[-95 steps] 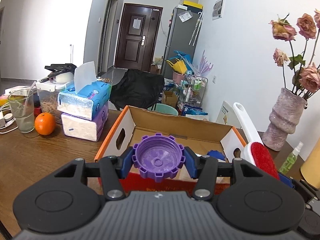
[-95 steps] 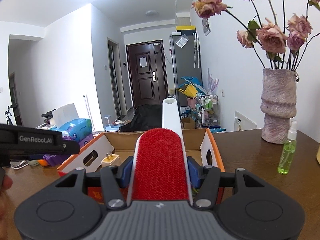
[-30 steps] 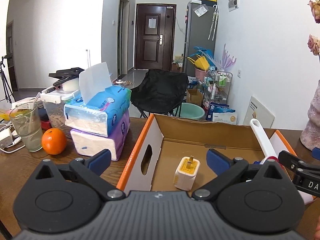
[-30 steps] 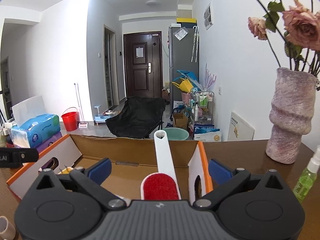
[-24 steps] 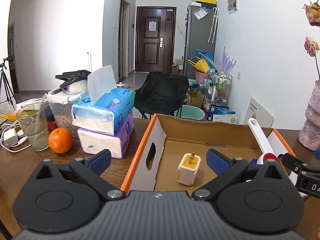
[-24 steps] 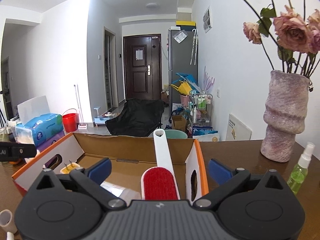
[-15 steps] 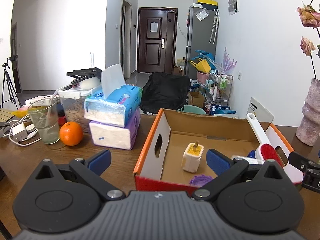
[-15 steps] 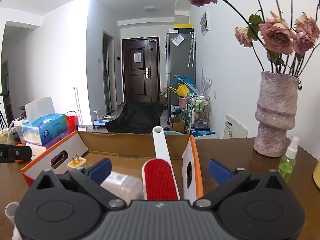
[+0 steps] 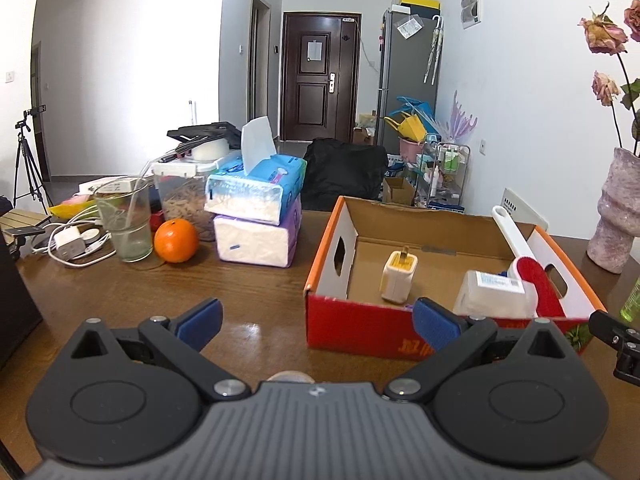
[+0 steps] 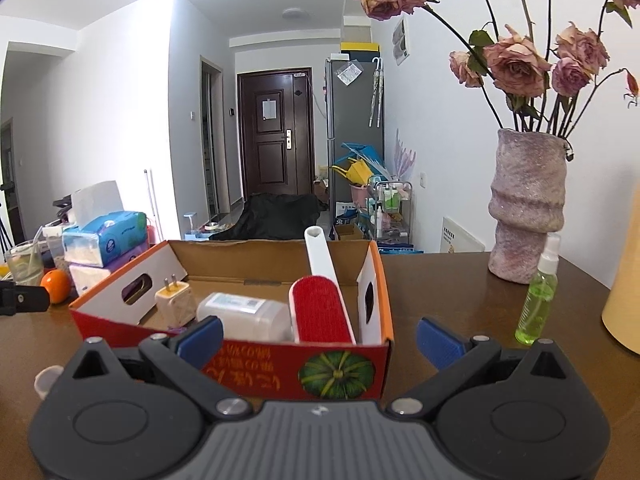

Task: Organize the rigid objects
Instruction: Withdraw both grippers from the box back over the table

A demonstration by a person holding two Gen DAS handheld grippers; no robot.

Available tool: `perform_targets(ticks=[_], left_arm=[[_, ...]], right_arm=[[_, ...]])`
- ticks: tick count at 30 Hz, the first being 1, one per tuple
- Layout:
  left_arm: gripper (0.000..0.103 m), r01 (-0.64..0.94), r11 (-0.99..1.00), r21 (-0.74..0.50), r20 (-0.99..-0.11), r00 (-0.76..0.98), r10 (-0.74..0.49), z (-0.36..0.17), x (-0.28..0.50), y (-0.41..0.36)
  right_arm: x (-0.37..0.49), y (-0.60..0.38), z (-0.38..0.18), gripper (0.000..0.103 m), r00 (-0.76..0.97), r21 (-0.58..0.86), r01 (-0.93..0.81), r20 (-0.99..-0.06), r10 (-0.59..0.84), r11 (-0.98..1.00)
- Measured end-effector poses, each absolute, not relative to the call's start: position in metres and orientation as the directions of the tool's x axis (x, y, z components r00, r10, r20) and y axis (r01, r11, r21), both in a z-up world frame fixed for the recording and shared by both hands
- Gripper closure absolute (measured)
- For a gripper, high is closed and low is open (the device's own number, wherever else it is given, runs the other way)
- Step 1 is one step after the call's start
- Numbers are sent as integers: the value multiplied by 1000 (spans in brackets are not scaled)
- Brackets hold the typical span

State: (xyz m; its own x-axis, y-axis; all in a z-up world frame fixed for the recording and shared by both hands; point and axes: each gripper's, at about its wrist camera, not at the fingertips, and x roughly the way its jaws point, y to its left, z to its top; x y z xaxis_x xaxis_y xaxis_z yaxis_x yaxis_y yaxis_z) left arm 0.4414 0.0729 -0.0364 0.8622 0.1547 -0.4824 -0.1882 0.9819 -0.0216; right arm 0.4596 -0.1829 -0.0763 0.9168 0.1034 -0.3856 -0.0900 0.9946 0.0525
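Note:
An open cardboard box (image 9: 400,330) with a red front and orange rim stands on the wooden table; it also shows in the right wrist view (image 10: 376,276). Inside lie a red lint brush with a white handle (image 9: 534,282) (image 10: 320,312), a cream plug adapter (image 9: 398,276) (image 10: 174,300) and a clear plastic container (image 9: 490,294) (image 10: 244,314). My left gripper (image 9: 316,320) is open and empty, in front of the box's left corner. My right gripper (image 10: 318,338) is open and empty, before the box's front.
Left of the box are stacked tissue packs (image 9: 256,208), an orange (image 9: 176,240), a glass (image 9: 126,220), chargers and cables (image 9: 70,242). Right of it stand a pink vase with roses (image 10: 528,208), a green spray bottle (image 10: 538,292) and a yellow object (image 10: 624,280).
Both grippers let go of the purple lid and the lint brush into the box, opened, and have pulled back toward me; the box now sits farther away in both views.

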Motion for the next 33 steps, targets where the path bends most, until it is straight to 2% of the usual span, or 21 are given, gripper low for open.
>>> perform_targets(ticks=[15, 23, 33], left_arm=[[0, -197, 979, -53, -507, 850, 143, -41, 388, 95], [0, -195, 980, -37, -556, 819, 142, -61, 376, 105], [0, -169, 985, -14, -576, 807, 130, -71, 368, 110]], right_arm=[[406, -175, -84, 0, 909, 58, -81, -404, 97, 995], [389, -170, -90, 0, 902, 55, -89, -420, 104, 994], [377, -151, -98, 0, 882, 35, -145, -449, 145, 989]])
